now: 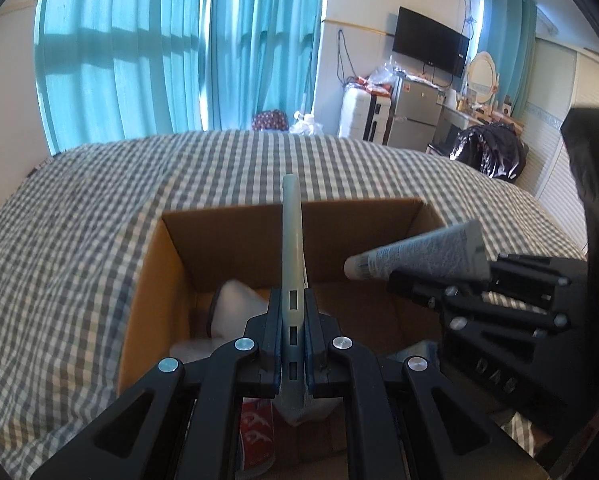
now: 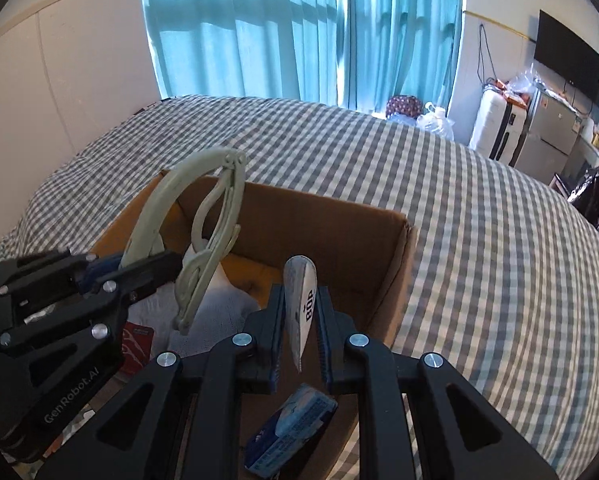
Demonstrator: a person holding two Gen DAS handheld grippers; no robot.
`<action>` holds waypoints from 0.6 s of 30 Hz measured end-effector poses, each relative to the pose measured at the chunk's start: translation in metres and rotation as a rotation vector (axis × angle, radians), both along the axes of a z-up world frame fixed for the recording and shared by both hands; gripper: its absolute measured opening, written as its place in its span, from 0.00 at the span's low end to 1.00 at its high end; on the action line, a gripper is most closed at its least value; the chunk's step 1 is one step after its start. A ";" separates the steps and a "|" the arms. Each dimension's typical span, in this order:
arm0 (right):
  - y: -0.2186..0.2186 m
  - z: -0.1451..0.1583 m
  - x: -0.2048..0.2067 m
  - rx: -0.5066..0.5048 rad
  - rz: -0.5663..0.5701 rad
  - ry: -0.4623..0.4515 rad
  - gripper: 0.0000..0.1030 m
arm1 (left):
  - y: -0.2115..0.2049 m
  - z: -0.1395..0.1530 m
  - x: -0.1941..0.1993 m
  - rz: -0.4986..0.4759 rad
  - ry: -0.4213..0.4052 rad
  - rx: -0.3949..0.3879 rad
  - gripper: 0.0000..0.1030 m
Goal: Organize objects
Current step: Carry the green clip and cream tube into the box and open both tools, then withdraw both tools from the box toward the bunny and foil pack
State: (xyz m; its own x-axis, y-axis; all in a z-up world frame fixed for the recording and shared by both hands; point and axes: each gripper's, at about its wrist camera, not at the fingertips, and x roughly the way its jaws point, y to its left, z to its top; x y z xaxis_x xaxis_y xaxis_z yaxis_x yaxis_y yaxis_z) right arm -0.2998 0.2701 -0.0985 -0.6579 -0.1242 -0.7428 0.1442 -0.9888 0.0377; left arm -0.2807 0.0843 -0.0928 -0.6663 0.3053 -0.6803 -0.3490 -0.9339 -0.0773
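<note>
The left hand-held gripper (image 1: 292,334) clamps a pale green hanger (image 1: 291,240) above the open cardboard box (image 1: 235,240) on the checked bed (image 1: 79,220); the right hand-held gripper (image 1: 403,280) holds a tube (image 1: 419,256) alongside.

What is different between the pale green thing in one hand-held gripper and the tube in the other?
The pale grey-green plastic folding hanger is a curved, open frame with gaps; the grey-and-white printed squeeze tube is a solid, flat-ended shape covered in print. The hanger sticks up well beyond the left hand-held gripper, while the tube is shorter. Both are held above the open brown cardboard box, the tube by the right hand-held gripper.
</note>
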 end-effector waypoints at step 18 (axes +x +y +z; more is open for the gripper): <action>-0.004 0.114 0.103 0.028 -0.078 0.185 0.63 | -0.043 0.076 0.077 0.115 0.132 -0.081 0.70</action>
